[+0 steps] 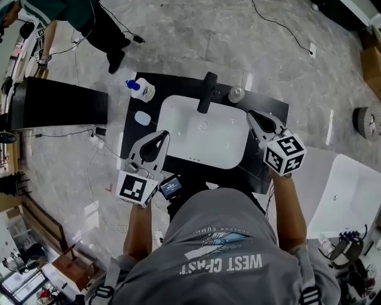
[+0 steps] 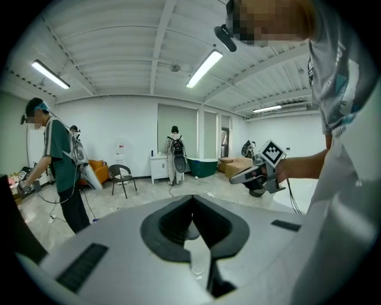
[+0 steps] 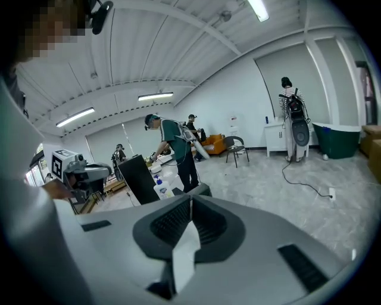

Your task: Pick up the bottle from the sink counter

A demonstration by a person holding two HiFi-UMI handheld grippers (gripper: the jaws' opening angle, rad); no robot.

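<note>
The bottle (image 1: 143, 89), white with a blue pump top, stands on the far left corner of the black sink counter (image 1: 271, 110); it also shows small in the right gripper view (image 3: 162, 189), left of the jaws. My left gripper (image 1: 159, 138) hovers over the counter's left side, nearer me than the bottle, jaws together and empty (image 2: 191, 199). My right gripper (image 1: 253, 114) is above the basin's right edge, jaws shut on nothing (image 3: 189, 199). Each gripper shows in the other's view: the right gripper (image 2: 259, 173), the left gripper (image 3: 77, 170).
A white basin (image 1: 202, 134) fills the counter's middle, with a black faucet (image 1: 207, 92) and a round grey knob (image 1: 236, 94) behind it. A small white oval dish (image 1: 142, 118) lies left of the basin. A black panel (image 1: 56, 102) stands left; a white tub (image 1: 351, 190) right. A person (image 1: 89, 18) stands beyond.
</note>
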